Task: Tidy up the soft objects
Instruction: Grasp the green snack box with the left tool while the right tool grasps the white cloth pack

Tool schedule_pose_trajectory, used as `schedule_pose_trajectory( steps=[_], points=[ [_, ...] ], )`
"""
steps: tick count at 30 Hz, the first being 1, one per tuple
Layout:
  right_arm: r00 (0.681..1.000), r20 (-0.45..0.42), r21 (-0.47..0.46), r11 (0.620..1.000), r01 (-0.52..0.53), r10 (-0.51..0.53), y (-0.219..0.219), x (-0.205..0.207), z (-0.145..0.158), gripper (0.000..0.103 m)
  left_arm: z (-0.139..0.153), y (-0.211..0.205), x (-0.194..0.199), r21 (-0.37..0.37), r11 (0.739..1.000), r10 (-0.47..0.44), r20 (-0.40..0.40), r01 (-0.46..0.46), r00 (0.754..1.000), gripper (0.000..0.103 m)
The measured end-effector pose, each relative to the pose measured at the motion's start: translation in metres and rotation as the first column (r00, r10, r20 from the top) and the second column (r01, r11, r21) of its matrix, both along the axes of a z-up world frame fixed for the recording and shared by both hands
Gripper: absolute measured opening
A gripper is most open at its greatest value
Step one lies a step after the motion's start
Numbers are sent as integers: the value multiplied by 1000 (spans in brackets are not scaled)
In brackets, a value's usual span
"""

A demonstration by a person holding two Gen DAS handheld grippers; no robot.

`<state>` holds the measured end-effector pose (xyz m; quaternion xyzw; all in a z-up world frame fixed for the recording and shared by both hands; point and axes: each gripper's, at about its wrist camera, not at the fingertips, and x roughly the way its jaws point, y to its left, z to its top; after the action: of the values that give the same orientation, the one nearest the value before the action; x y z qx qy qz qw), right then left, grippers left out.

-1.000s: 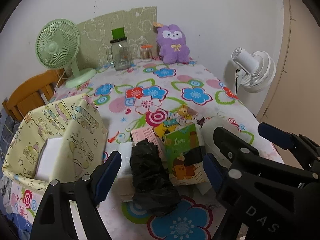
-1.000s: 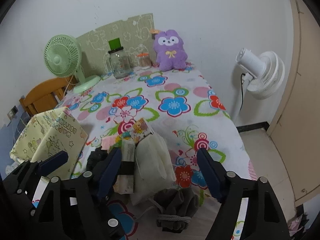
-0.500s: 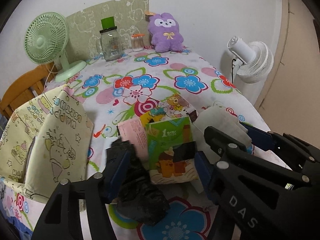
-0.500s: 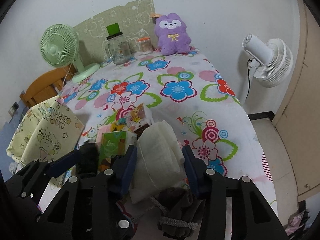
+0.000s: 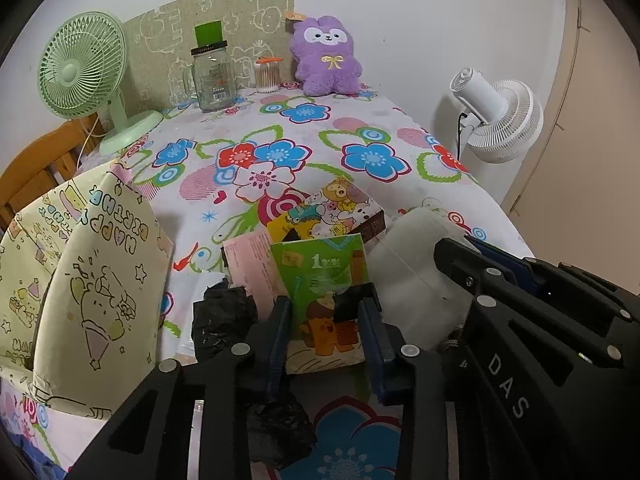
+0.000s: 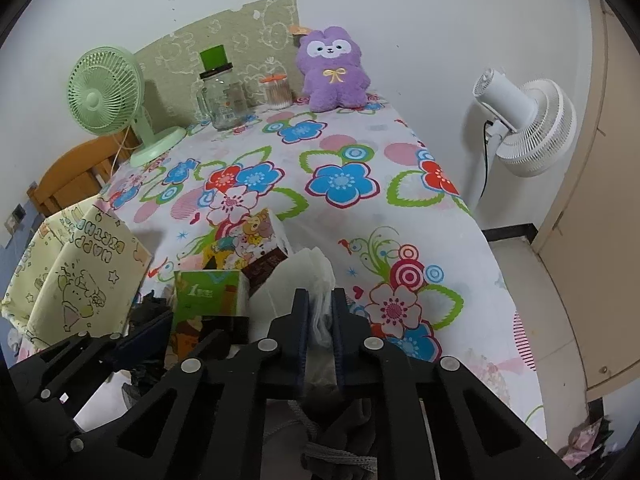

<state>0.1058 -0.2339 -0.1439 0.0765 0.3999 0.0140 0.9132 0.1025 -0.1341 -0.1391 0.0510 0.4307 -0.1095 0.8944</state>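
Both grippers have just been closing on packs: the left gripper (image 5: 325, 330) pinches the green tissue pack (image 5: 325, 296) standing upright between its pads, and the right gripper (image 6: 320, 322), immediately right of it, squeezes the white plastic-wrapped pack (image 6: 310, 280), long axis pointing ahead.
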Motion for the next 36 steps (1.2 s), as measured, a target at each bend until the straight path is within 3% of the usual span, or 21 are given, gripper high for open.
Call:
schedule_pose_trajectory(
  steps=[9,11,13,15,20,33,36],
  points=[
    [1000,27,-30,1000,6,-5,8,-6,14,11,6,5,0,-25,1000,-9,-16,8,1000,13],
    [1000,30,-29,1000,5,-4,9,-7,17,11,7,5,0,-31,999,-8,-14,8,1000,13],
    [999,33,-28,1000,5,-4,10,-7,18,11,8,6,-1,-38,999,-3,-7,3,1000,17],
    [999,34,-30,1000,5,-4,10,-8,18,11,6,5,0,-45,999,-7,-26,6,1000,40],
    [999,32,-29,1000,7,-6,8,-9,18,11,5,0,-2,-45,999,-11,-28,10,1000,63],
    [1000,20,-19,1000,12,-12,-4,-8,0,11,-14,-8,1,0,1000,29,-70,-29,997,63],
    [1000,23,-27,1000,13,-13,-3,-8,-2,11,-15,-8,0,5,999,37,-66,-37,997,54]
  ],
)
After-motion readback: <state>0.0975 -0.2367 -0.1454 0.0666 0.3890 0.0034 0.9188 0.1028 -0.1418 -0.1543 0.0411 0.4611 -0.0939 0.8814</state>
